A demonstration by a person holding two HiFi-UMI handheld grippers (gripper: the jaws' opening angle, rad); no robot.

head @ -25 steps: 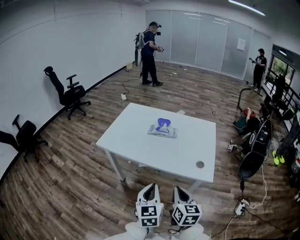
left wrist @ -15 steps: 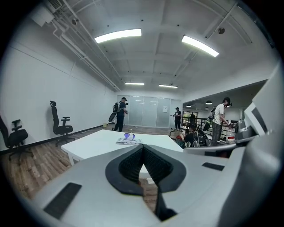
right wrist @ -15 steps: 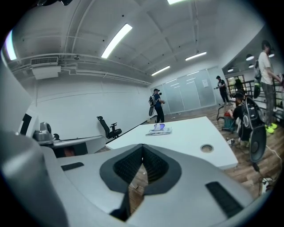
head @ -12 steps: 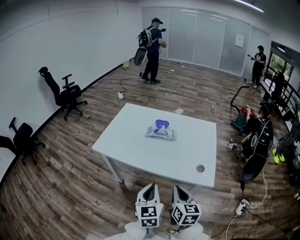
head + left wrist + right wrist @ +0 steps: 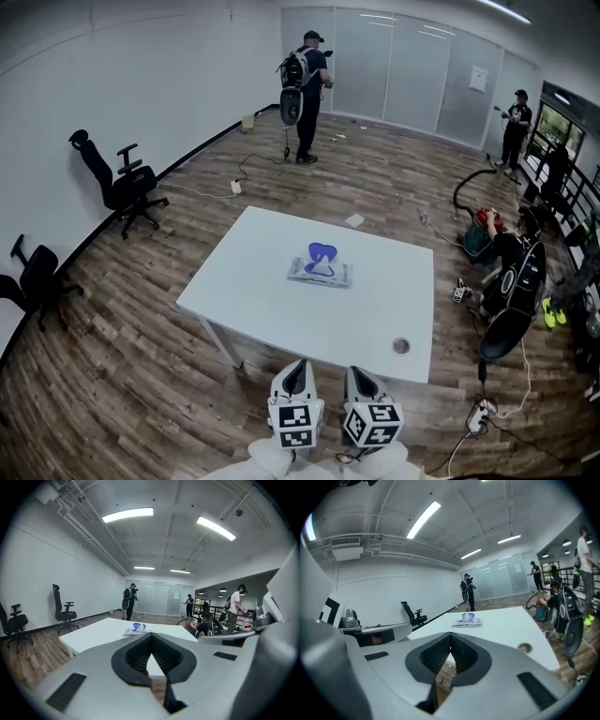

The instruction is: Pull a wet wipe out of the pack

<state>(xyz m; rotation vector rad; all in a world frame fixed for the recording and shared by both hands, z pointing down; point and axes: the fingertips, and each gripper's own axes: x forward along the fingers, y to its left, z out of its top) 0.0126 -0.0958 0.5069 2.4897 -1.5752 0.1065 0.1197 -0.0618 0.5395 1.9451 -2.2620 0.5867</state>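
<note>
Lettering on the wipe pack (image 5: 319, 273) illegibly small (black chair (image 5: 39, 274) partly beyond the left edge)

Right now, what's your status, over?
Left gripper, right gripper: jaws shut, empty, short of table. Pack mid-table, untouched. Path clear.

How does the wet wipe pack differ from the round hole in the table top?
The wet wipe pack is rectangular and pale, with a blue part on top; the hole is round and grey. The pack lies near the middle of the table; the hole sits by its near right corner. The pack is larger than the hole. Both are on the same white top.
</note>
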